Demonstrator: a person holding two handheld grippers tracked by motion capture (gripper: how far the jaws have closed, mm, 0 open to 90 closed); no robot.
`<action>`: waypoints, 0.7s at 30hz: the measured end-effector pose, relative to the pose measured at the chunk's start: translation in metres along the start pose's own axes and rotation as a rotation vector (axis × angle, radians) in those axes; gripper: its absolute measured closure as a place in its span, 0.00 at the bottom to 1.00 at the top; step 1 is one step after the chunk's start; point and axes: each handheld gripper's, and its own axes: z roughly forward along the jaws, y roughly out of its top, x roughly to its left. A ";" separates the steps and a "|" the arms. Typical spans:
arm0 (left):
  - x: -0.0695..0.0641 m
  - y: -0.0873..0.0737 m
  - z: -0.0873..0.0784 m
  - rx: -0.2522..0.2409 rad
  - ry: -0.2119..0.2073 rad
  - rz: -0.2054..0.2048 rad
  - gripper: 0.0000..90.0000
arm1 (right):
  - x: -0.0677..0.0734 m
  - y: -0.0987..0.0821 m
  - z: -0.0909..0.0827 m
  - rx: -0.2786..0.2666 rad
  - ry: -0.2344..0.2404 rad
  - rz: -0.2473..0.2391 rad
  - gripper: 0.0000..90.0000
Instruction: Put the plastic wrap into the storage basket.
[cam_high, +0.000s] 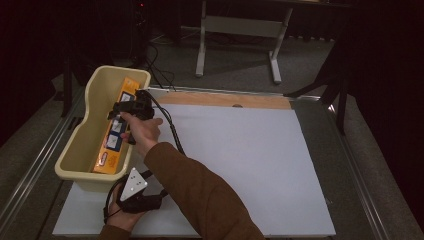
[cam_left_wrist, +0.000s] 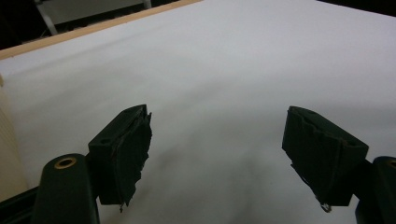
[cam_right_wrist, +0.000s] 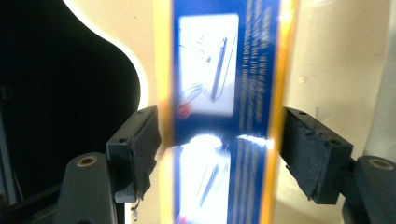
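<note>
Box (cam_right_wrist: 224, 112) print blurred, ends cropped

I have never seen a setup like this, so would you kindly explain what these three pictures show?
A person works at a table covered in white, holding a two-jaw gripper in each hand. The high view looks down from above; each of the other two comes from a camera riding on one gripper. The right gripper reaches into a cream tub at the table's left edge, where a yellow and blue package lies. Its jaws straddle the package, which sits between the pads; the blur hides whether they still touch it. The left gripper rests open over bare table.
</note>
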 end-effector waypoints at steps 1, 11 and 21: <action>0.000 0.000 0.000 0.000 0.001 0.000 0.26 | 0.000 0.000 -0.001 0.000 0.017 0.000 0.35; 0.000 0.000 0.000 0.001 0.003 0.002 0.26 | 0.002 -0.007 -0.005 0.041 0.045 -0.099 0.40; -0.001 0.000 0.001 0.005 0.001 0.012 0.26 | 0.003 -0.014 -0.038 -0.075 -0.007 -0.371 0.42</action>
